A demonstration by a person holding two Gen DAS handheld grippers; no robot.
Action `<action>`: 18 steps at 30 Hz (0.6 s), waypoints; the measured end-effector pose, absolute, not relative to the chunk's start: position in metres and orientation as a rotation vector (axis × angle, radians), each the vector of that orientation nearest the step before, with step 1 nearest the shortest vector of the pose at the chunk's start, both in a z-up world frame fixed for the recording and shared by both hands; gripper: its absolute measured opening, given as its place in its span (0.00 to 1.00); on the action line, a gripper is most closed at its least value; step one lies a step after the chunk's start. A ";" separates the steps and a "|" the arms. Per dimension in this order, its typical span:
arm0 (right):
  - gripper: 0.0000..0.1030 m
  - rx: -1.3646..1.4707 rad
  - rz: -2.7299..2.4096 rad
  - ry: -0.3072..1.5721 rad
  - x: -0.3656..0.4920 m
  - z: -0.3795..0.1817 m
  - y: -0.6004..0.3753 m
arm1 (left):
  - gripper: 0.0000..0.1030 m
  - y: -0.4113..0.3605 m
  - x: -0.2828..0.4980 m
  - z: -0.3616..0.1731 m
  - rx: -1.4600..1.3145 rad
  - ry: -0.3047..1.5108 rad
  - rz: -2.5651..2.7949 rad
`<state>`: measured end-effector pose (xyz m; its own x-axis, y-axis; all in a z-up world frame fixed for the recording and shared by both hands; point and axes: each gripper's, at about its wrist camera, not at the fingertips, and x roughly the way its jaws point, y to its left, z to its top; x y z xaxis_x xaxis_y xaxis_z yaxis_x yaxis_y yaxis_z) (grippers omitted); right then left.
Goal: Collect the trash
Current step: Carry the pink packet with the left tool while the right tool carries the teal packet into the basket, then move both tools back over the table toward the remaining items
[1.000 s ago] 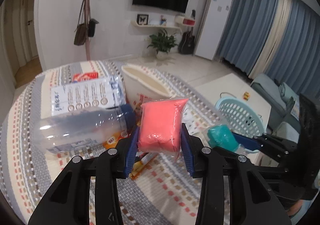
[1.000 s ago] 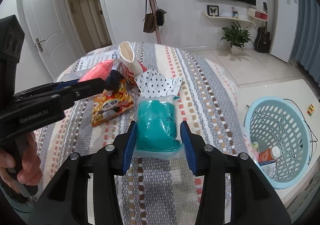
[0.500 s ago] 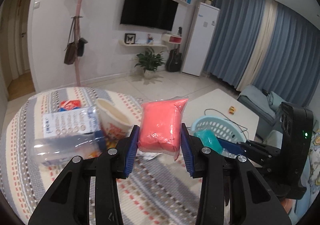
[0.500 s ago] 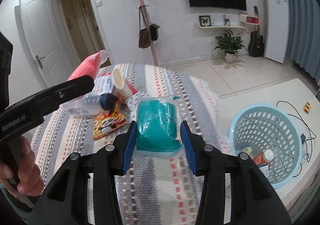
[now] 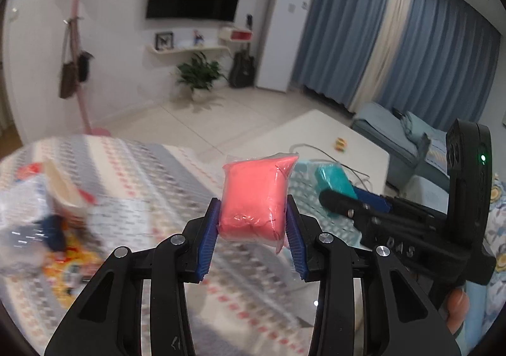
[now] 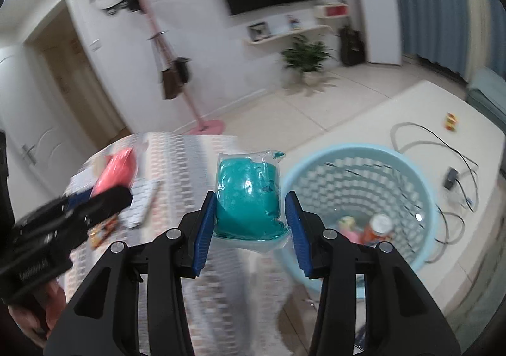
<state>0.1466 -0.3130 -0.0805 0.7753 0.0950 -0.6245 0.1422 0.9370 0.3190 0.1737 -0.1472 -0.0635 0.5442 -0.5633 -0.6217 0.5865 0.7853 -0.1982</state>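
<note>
Trash was in both grips: a pink packet (image 5: pixel 254 202) sealed in clear film sat clamped between the blue pads of the left tongs (image 5: pixel 252 237), and a teal packet (image 6: pixel 248 198), also in clear film, was clamped the same way in the right tongs (image 6: pixel 249 231). Both packets were held up in the air, above the striped cloth covering the worktop (image 5: pixel 164 172).

In the right wrist view the teal packet hung just left of a light blue perforated basket (image 6: pixel 408 179), which stood lower than the worktop on a white surface. Inside the basket lay an orange-and-white can (image 6: pixel 378 228) and some other small pieces too blurred to name. The left tongs and their pink packet showed at the left of that view, above the cloth.

In the left wrist view the right tongs reached in from the right with the teal packet in front of the basket rim. More trash remained on the cloth at the left: a tipped paper cup (image 5: pixel 64 190) and a yellow wrapper (image 5: pixel 71 261), both smeared by motion blur.
</note>
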 end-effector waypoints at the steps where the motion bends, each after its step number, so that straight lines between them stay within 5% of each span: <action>1: 0.40 0.374 -0.044 0.691 0.147 -0.084 -0.321 | 0.37 -0.158 0.177 -0.070 0.025 0.749 -0.701; 12: 0.42 0.501 -0.236 0.834 0.149 -0.152 -0.400 | 0.39 -0.227 0.200 -0.133 -0.018 0.947 -0.809; 15: 0.47 0.518 -0.252 0.850 0.149 -0.161 -0.410 | 0.57 -0.241 0.200 -0.139 -0.019 0.952 -0.818; 18: 0.61 0.537 -0.269 0.840 0.145 -0.164 -0.421 | 0.62 -0.246 0.196 -0.140 -0.023 0.945 -0.838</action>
